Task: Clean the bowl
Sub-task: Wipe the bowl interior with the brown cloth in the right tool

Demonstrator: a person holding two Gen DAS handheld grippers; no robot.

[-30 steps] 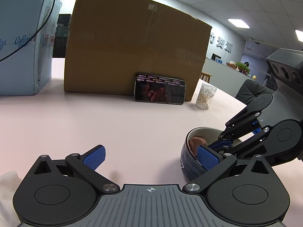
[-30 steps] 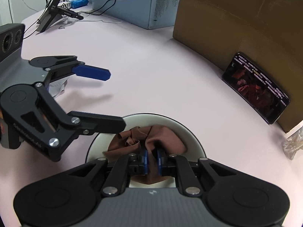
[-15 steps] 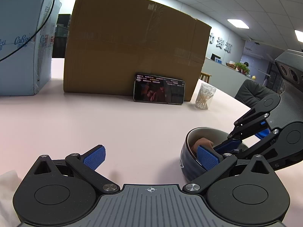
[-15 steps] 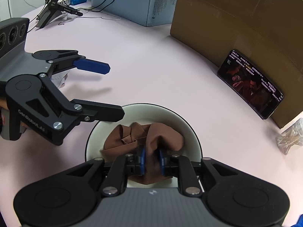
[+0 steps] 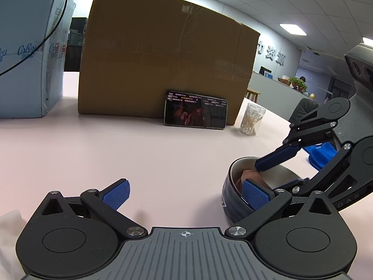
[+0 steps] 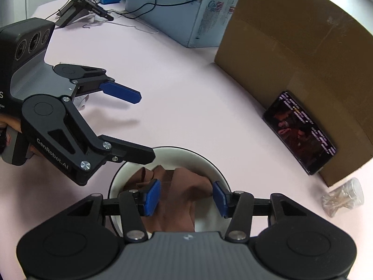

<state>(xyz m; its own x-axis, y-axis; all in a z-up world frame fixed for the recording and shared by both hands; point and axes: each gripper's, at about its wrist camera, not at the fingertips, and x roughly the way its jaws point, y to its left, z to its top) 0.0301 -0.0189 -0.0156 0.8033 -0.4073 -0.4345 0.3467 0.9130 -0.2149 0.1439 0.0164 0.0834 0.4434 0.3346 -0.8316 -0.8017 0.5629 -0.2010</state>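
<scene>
Now right gripper (image 6: 185, 197) jaws are opening over cloth (image 6: 177, 191) in bowl (image 6: 205, 163), lower centre; left gripper (image 5: 185, 192) spread, idle; wiping apparently unfinished.

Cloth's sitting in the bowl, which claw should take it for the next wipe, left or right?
Right. The right claw is already over the bowl, jaws opening either side of the brown cloth. The left claw is wide open, one finger at the bowl's rim, holding nothing.
</scene>
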